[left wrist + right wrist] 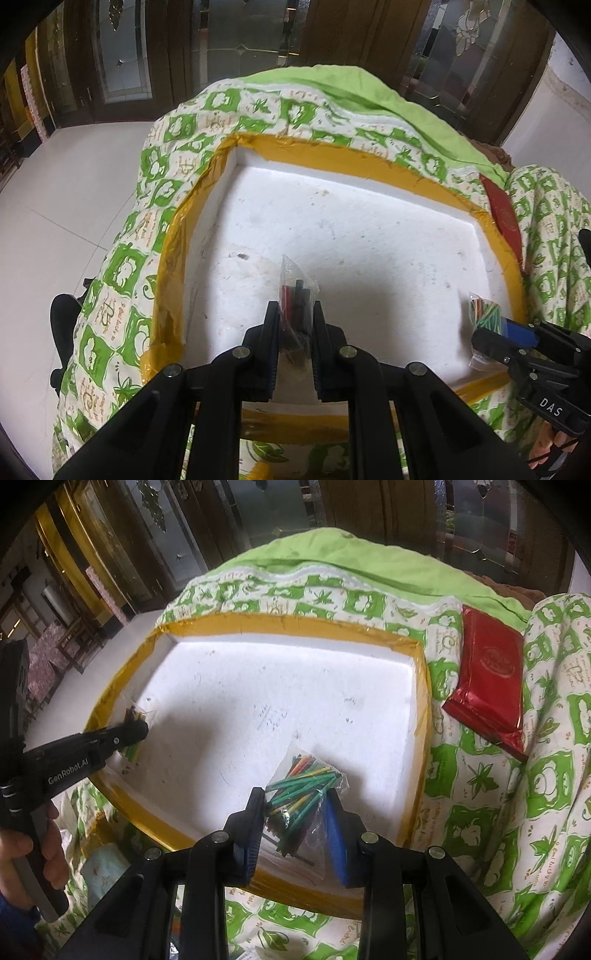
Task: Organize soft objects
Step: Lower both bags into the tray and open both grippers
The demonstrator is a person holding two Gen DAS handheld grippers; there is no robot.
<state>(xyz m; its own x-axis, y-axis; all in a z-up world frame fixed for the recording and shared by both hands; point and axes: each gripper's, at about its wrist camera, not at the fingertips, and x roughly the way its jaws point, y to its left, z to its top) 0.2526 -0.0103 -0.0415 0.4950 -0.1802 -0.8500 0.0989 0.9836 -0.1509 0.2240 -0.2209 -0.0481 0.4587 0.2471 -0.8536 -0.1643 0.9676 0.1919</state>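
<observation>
My left gripper [295,314] is shut on a clear bag of dark red and black sticks [295,291], held over the white foam tray [369,236]. My right gripper [295,805] is shut on a clear bag of green and coloured sticks [304,782], over the tray's near right part [229,701]. The right gripper and its bag [484,308] show at the right in the left wrist view. The left gripper [135,727] shows at the tray's left edge in the right wrist view. A red foil pouch [487,672] lies on the quilt right of the tray.
The tray has a yellow taped rim [295,147] and rests on a green and white patterned quilt [480,812]. A plain green cloth [332,554] lies behind. White tiled floor [55,203] lies to the left, dark wood and glass doors behind.
</observation>
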